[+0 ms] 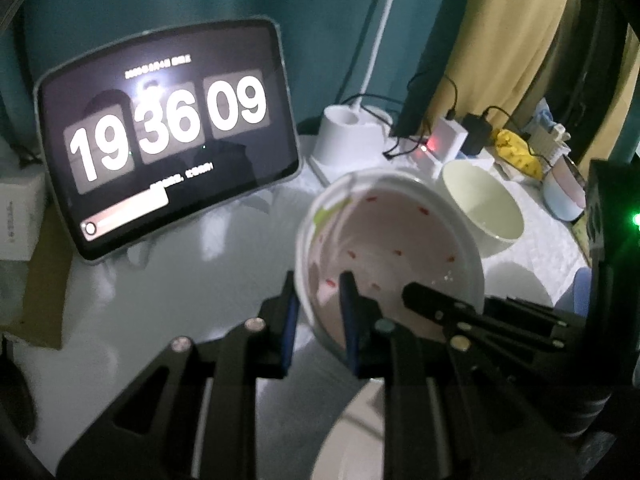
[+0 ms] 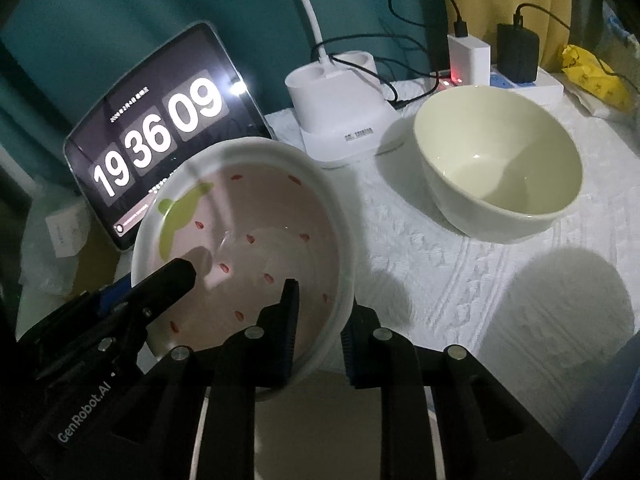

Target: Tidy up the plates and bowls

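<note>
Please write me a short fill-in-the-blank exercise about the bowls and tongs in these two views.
1. Both tongs grip the rim of the ___ bowl.
2. The left tongs and right tongs clamp ___ sides of it.
3. The pale green bowl stands on the ___ tablecloth.
4. The clock tablet shows 19 36 ___.

Answers: strawberry-patterned; opposite; white; 09

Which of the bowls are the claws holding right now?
The pink bowl with red specks and a green mark. Both claws, left and right, clamp its rim. The plain cream bowl sits untouched on the cloth.
</note>
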Demonstrator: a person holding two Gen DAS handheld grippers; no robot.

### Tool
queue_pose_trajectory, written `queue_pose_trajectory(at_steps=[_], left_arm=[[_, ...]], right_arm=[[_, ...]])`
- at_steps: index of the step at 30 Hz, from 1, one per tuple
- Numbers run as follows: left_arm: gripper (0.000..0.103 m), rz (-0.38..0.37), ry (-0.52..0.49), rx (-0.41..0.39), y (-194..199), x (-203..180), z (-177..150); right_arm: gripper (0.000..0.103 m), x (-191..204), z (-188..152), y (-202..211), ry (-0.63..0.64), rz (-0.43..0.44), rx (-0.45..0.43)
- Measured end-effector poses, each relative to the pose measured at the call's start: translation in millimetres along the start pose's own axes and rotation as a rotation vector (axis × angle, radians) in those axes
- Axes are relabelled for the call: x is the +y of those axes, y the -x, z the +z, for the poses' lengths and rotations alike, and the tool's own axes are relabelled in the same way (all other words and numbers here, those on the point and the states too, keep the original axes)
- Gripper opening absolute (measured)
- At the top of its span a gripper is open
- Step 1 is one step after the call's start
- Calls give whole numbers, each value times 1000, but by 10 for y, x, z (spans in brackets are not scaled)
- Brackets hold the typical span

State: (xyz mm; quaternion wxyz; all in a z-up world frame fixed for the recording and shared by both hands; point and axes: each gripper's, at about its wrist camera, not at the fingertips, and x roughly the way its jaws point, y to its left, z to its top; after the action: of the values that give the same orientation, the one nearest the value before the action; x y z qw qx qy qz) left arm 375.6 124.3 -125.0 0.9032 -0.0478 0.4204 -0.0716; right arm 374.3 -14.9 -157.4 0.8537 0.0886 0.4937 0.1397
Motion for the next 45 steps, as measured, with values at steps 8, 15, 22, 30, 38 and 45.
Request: queue_pose_trajectory(at_steps=[8, 15, 22, 30, 38, 45], left_arm=[[20, -2, 3, -36, 223, -98, -68], [20, -7, -2, -56, 414, -255, -155], [20, -17, -11, -80, 608, -462, -248], [20, -18, -36, -108, 814, -733, -363], [20, -24, -53, -130, 985, -1000, -451], [20, -39, -71, -140, 1051, -1265, -536]], right_arm=[[19, -1, -52, 268, 14, 10, -37], [19, -61, -127, 515, 16, 18, -65], [19, -162, -239, 796, 21, 19, -96], [19, -276, -368, 1110, 41, 8, -134], [19, -402, -454, 1375, 52, -2, -163], [19, -593, -542, 1611, 56, -23, -189]])
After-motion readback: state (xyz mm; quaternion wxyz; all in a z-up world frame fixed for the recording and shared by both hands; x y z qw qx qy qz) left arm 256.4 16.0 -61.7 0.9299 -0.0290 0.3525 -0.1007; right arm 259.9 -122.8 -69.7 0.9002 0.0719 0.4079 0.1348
